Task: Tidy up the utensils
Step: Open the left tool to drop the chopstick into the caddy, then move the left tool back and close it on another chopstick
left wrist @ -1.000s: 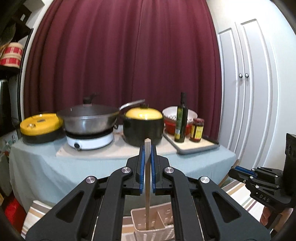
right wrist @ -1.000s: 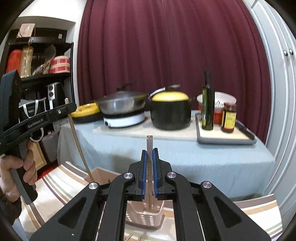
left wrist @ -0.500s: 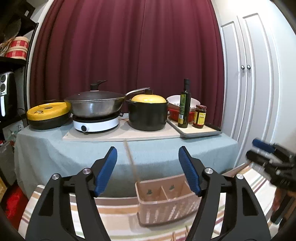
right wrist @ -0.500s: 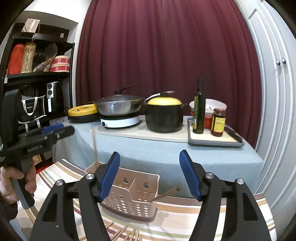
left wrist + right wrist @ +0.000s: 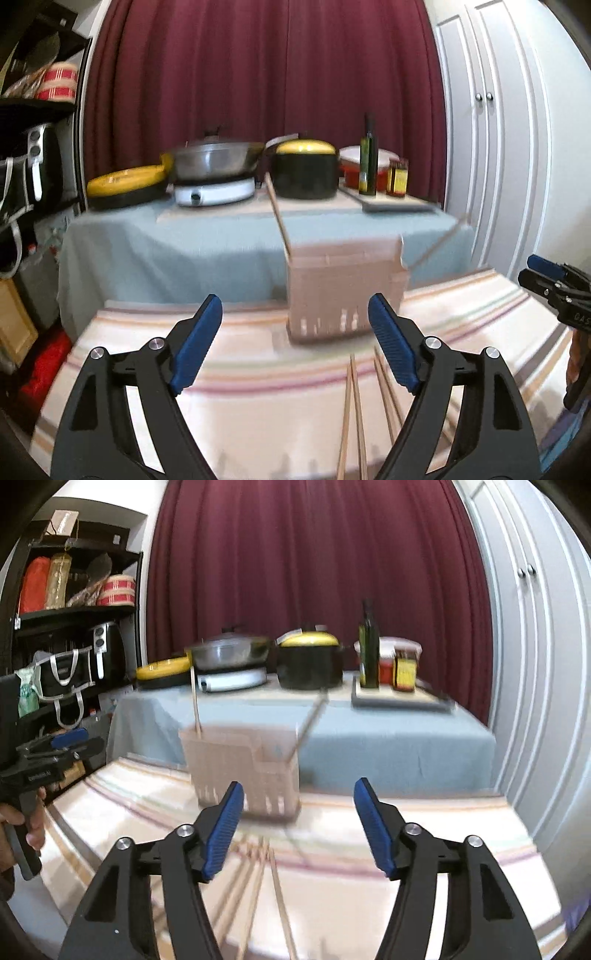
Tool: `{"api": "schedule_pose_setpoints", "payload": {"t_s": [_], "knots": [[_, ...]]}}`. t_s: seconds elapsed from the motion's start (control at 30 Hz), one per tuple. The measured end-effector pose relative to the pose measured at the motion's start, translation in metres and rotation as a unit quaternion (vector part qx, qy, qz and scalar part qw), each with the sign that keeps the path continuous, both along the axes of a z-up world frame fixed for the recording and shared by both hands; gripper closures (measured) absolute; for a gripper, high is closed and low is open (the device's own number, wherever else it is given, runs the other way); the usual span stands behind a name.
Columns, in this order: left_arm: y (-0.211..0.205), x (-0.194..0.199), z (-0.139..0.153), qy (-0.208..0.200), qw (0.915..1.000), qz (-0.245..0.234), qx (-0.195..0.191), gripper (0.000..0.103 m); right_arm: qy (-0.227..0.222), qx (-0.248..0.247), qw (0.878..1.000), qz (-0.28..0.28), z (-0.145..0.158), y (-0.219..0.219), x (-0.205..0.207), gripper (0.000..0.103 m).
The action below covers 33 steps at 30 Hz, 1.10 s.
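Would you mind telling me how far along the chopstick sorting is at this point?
Done: two chopsticks stand in the caddy, one at its left end, one leaning out at the right. In hand: nothing; the left gripper and right gripper are both open and empty. Left: several loose chopsticks lie on the striped cloth in front of the caddy.

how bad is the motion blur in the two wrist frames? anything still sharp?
Left wrist view: utensil caddy and striped cloth smeared, left gripper crisp. Right wrist view: caddy and loose chopsticks blurred, right gripper sharp, shelf fairly clear. Fisheye bends the cabinet doors in both.
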<state>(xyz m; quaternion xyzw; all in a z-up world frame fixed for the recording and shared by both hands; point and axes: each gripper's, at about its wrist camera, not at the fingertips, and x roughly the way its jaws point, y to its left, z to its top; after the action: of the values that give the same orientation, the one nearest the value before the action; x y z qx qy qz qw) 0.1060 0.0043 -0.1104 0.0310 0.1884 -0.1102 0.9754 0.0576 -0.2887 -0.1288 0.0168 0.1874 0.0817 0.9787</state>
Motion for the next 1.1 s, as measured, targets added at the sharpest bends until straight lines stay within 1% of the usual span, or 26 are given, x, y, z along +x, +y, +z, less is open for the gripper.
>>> {"api": "schedule_pose_setpoints", "payload": {"t_s": [0.07,0.13,0.2,0.27,0.33,0.4,0.47,0.53,0.6,0.63,0.7,0.83,0.87,0.93,1.03,1.1], "knots": [[0.003,-0.013,-0.019,0.018,0.9998,0.005,0.005,0.023,0.02,-0.002,1.0,0.0,-0.02,-0.002,-0.01,0.047],[0.006,-0.021,-0.032,0.032,0.9994,0.011,0.009,0.024,0.045,0.003,0.999,0.0,-0.04,-0.005,-0.018,0.053],[0.011,-0.031,-0.051,0.052,0.9985,0.015,0.006,0.025,0.068,0.012,0.998,0.001,-0.061,-0.008,-0.029,0.055],[0.015,-0.04,-0.067,0.07,0.9973,0.021,0.006,0.026,0.082,0.01,0.997,0.001,-0.076,-0.009,-0.038,0.056],[0.019,-0.047,-0.084,0.093,0.9953,0.025,0.006,0.033,0.096,0.014,0.995,0.001,-0.091,-0.012,-0.045,0.06],[0.022,-0.053,-0.095,0.108,0.9937,0.028,0.004,0.036,0.106,0.014,0.994,-0.001,-0.101,-0.014,-0.05,0.062],[0.024,-0.06,-0.106,0.122,0.9921,0.029,0.0,0.038,0.11,0.02,0.994,0.0,-0.107,-0.015,-0.054,0.064],[0.024,-0.066,-0.115,0.128,0.9914,0.028,0.002,0.039,0.115,0.024,0.993,0.003,-0.113,-0.015,-0.057,0.071],[0.022,-0.07,-0.121,0.131,0.9911,0.024,0.007,0.043,0.12,0.022,0.993,0.005,-0.12,-0.014,-0.06,0.075],[0.02,-0.071,-0.123,0.133,0.9908,0.021,0.01,0.044,0.122,0.022,0.992,0.007,-0.121,-0.014,-0.061,0.079],[0.019,-0.073,-0.125,0.133,0.991,0.015,0.01,0.047,0.124,0.018,0.992,0.01,-0.125,-0.011,-0.061,0.084],[0.011,-0.076,-0.131,0.136,0.9906,0.002,0.017,0.054,0.12,0.016,0.993,0.009,-0.127,-0.009,-0.065,0.09],[0.009,-0.076,-0.132,0.136,0.9905,0.0,0.019,0.055,0.119,0.015,0.993,0.009,-0.127,-0.008,-0.065,0.09],[0.006,-0.076,-0.135,0.14,0.9899,-0.007,0.021,0.061,0.118,0.014,0.993,0.009,-0.127,-0.008,-0.066,0.091],[0.002,-0.077,-0.139,0.143,0.9892,-0.013,0.028,0.065,0.116,0.012,0.993,0.009,-0.127,-0.006,-0.068,0.092],[0.0,-0.078,-0.141,0.145,0.9887,-0.017,0.034,0.071,0.115,0.011,0.993,0.009,-0.127,-0.005,-0.069,0.092]]}}
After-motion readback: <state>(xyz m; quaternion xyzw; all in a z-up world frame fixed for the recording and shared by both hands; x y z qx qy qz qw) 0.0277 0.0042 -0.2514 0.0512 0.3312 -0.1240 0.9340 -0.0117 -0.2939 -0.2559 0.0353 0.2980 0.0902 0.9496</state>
